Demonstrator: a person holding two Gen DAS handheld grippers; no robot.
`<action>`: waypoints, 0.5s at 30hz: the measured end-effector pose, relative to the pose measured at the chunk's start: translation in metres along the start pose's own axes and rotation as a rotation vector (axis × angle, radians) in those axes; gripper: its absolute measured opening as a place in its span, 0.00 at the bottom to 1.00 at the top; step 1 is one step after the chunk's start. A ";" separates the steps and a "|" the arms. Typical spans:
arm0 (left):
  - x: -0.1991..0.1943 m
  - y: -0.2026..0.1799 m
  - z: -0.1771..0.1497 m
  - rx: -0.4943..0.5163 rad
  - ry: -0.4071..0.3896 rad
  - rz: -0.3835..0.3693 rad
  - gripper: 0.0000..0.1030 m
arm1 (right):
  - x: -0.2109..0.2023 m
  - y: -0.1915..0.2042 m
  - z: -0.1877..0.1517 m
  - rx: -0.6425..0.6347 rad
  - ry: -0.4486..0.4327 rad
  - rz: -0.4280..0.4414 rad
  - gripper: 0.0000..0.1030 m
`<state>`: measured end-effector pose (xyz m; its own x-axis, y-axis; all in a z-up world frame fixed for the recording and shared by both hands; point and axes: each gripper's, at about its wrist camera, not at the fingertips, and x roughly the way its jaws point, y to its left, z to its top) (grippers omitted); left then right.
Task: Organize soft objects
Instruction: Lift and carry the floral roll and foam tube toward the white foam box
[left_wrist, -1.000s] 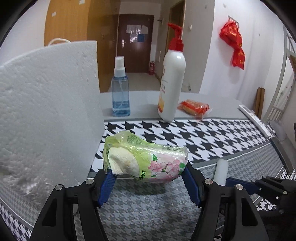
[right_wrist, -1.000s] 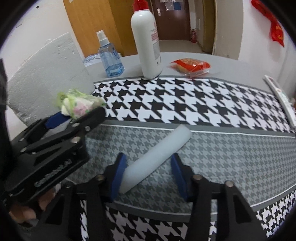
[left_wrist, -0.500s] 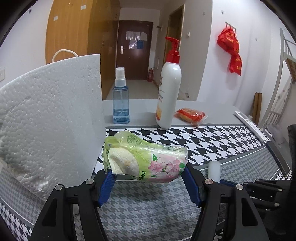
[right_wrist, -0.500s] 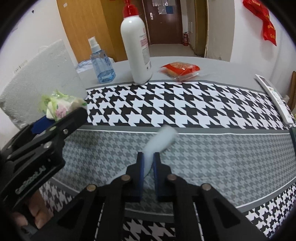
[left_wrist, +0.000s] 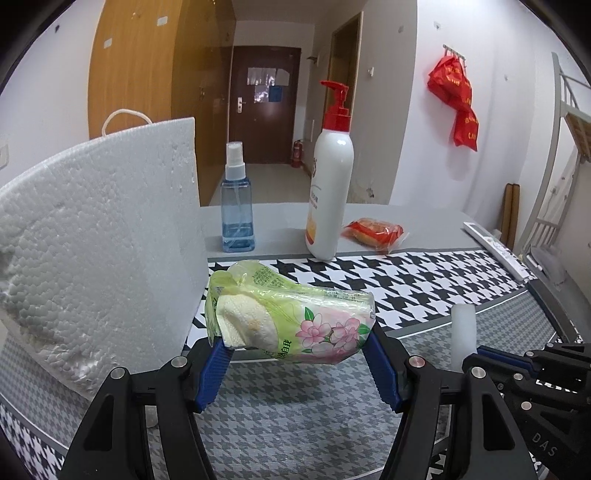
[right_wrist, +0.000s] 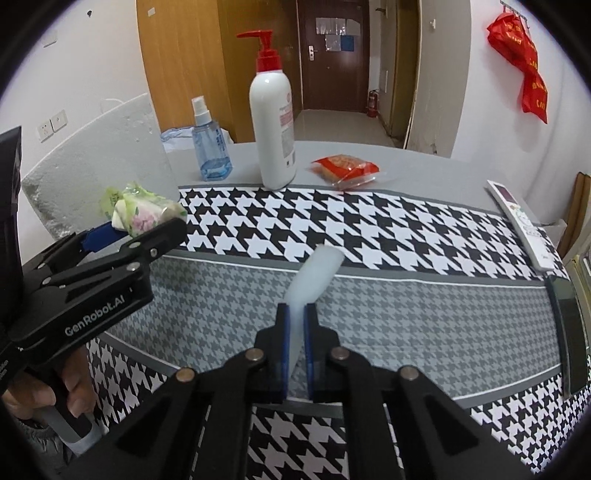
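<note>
Two grippers carry soft things above the houndstooth cloth (right_wrist: 388, 229) on the bench. Our left gripper (left_wrist: 295, 365) clamps a green flowered tissue pack (left_wrist: 291, 321) crosswise between its blue pads, the pack held clear of the cloth, just in front of the white foam block (left_wrist: 99, 243). Our right gripper (right_wrist: 295, 347), its jaws having just closed, pinches a pale foam tube (right_wrist: 314, 277) flat at its near end; the tube tilts up and away over the grey band of the cloth. Beyond the cloth stand a white pump bottle (right_wrist: 273, 125) and a blue spray bottle (right_wrist: 208, 144), with a red snack packet (right_wrist: 345, 166) near the pump bottle.
</note>
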<state>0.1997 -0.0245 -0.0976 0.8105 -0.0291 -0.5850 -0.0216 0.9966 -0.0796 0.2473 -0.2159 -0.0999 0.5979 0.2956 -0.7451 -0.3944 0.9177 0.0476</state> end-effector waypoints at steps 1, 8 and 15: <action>-0.001 -0.001 0.000 0.001 -0.002 -0.001 0.66 | -0.003 0.000 -0.001 -0.002 -0.004 0.001 0.09; -0.022 -0.008 0.001 0.034 -0.061 -0.030 0.66 | -0.032 -0.002 -0.006 0.023 -0.066 0.010 0.09; -0.045 -0.011 0.003 0.046 -0.071 -0.078 0.66 | -0.059 -0.003 -0.008 0.042 -0.119 0.002 0.09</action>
<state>0.1650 -0.0342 -0.0678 0.8484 -0.1023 -0.5193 0.0682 0.9941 -0.0844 0.2074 -0.2381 -0.0613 0.6766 0.3245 -0.6610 -0.3676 0.9267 0.0787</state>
